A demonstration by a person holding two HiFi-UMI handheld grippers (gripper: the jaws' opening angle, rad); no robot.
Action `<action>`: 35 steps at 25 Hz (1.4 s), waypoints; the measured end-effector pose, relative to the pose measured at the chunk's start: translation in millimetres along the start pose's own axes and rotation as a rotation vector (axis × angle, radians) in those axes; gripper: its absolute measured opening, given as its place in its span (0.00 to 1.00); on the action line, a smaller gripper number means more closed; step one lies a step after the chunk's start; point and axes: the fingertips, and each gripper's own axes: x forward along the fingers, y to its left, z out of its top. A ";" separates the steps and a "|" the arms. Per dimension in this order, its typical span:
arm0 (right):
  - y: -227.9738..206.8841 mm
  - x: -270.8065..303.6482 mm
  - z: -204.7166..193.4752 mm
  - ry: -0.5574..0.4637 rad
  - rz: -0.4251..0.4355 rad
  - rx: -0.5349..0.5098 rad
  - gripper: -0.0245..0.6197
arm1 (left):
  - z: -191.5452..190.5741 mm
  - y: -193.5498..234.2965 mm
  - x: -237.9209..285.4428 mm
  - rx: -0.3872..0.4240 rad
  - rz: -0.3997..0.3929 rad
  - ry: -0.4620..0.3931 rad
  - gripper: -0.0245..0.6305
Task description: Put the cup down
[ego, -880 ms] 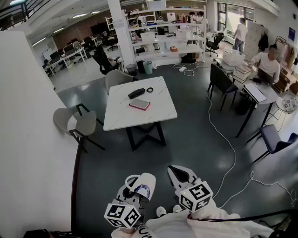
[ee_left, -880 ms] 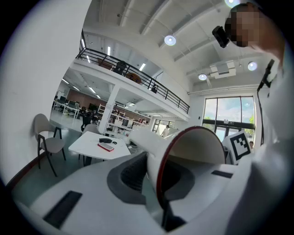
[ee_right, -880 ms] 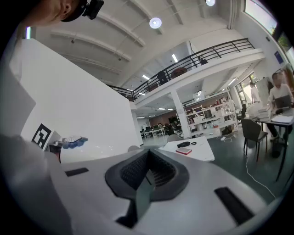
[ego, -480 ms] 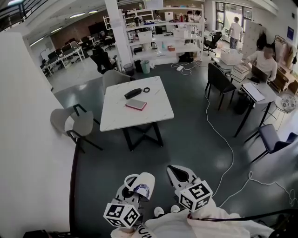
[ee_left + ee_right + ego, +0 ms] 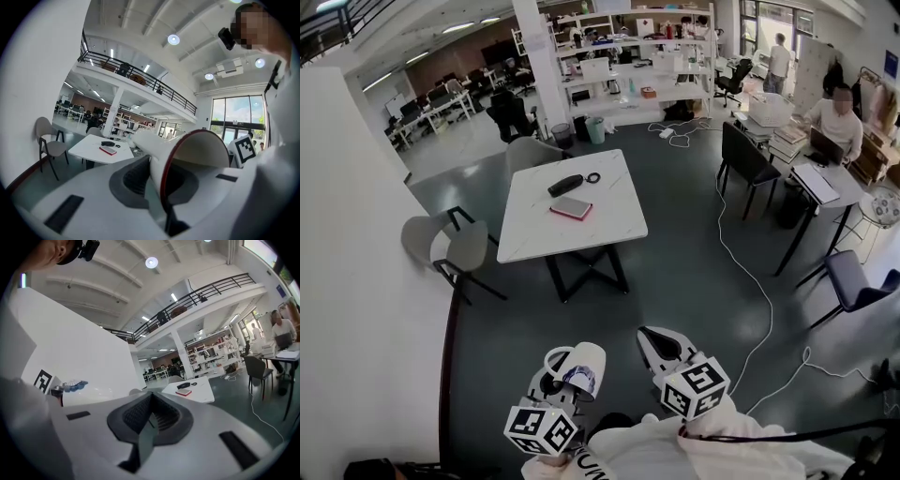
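Well apart from the white bench (image 5: 614,211), the left tongs (image 5: 553,380) grasp a white cup (image 5: 579,366) by its rim; the right tongs (image 5: 661,344) are clenched, empty.

cup (image 5: 578,366) in L gripper (image 5: 555,378), table (image 5: 614,214) ahead

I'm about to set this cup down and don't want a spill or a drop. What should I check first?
1. Grip: the left gripper is shut on the wall of the white blue-patterned cup: ok.
2. Cup upright: not ok, tipped sideways.
3. The right gripper is empty and shut: ok.
4. Bare space on the white rectangular table: ok, beside the black case and pink notebook.
5. Table within reach: not ok, it stands across open floor.
6. Cup empty: cannot tell.
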 end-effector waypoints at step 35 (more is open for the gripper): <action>-143.4 336.5 40.2 0.089 -0.058 0.067 0.04 | 94.2 222.8 296.9 -0.027 -0.056 0.088 0.10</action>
